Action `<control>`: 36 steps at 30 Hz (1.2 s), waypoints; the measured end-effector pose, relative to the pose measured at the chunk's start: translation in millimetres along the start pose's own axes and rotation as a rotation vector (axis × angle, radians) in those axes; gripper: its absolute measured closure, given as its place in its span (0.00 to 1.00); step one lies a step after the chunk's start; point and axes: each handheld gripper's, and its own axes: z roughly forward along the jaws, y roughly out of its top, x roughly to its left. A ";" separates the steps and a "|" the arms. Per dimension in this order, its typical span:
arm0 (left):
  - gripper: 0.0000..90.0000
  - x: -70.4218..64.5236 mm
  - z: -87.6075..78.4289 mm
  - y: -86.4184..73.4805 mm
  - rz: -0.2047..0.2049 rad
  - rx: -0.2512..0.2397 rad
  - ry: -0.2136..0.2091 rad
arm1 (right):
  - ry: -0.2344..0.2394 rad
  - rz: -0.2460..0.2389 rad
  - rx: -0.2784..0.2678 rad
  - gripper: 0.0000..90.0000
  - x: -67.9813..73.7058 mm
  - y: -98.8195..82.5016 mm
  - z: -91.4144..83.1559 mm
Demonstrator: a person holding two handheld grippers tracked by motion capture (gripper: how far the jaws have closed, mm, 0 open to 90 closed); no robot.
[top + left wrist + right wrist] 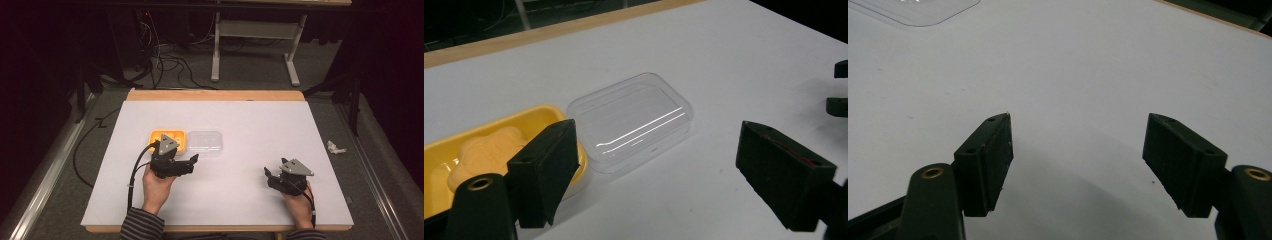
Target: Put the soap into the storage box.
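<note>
Counted on the counter (250, 190): one yellow tray (544, 114), one orange moulded piece (486, 150) lying inside it, and one clear plastic lid (634, 120) set just beside the tray (touching or nearly so; contact cannot be told). Two hand-held grippers are counted, left (192, 161) and right (267, 175), each with two black jaws spread apart. One crumpled white scrap (335, 147) is noted on the floor.

A lab or recording room: a white-topped wooden-edged worktable (250, 120) stands on grey carpet, black cables (165, 62) tangled beyond it, beside a grey metal desk frame (255, 30), dark curtains around.
</note>
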 end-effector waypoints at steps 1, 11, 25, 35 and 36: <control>0.20 0.0 0.0 0.0 0.000 0.000 0.000 | 0.000 0.000 0.000 0.32 0.0 0.0 0.0; 0.20 -7.5 -3.0 -3.6 0.001 0.024 -0.039 | -0.004 -0.001 0.006 0.32 0.4 0.2 -0.2; 0.20 -20.8 -5.8 -16.1 0.054 0.065 -0.065 | -0.004 -0.002 0.004 0.32 0.5 0.1 -0.1; 0.20 -25.0 -7.6 -23.9 0.001 0.089 -0.095 | -0.003 -0.002 0.003 0.32 0.5 0.1 -0.1; 0.20 -25.3 -7.9 -24.6 0.003 0.092 -0.097 | -0.003 -0.002 0.003 0.32 0.5 0.1 -0.1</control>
